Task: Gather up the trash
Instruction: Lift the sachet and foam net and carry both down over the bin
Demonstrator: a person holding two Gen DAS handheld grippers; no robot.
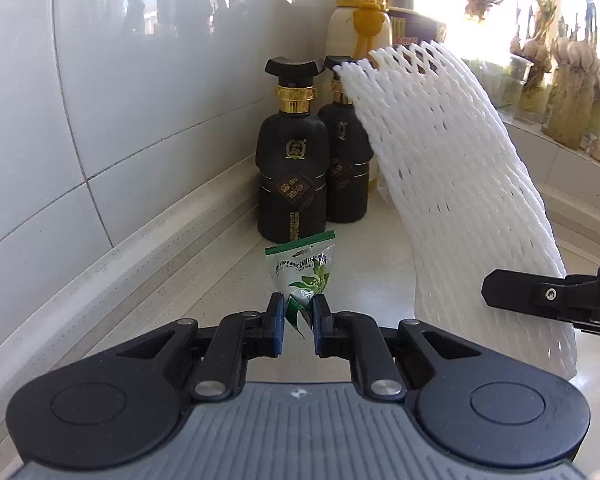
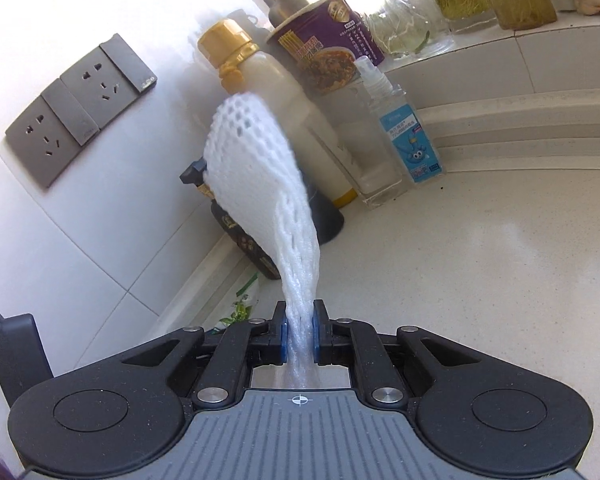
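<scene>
My left gripper (image 1: 299, 306) is shut on a small green and white sachet (image 1: 304, 270), which sticks up from between the pads above the pale counter (image 1: 364, 264). My right gripper (image 2: 300, 316) is shut on a white foam net sleeve (image 2: 256, 184), which stands up from the pads and leans left. The same sleeve (image 1: 452, 176) fills the right of the left wrist view, with a right gripper finger (image 1: 540, 294) beside it. The sachet (image 2: 240, 308) peeks out left of the right gripper.
Two black bottles with gold collars (image 1: 292, 156) stand in the corner against the tiled wall. A white bottle with a yellow cap (image 2: 260, 92), a purple noodle cup (image 2: 324, 48) and a clear spray bottle (image 2: 400, 128) stand behind. Wall sockets (image 2: 80, 108) sit left. Garlic (image 1: 572, 80) lines the sill.
</scene>
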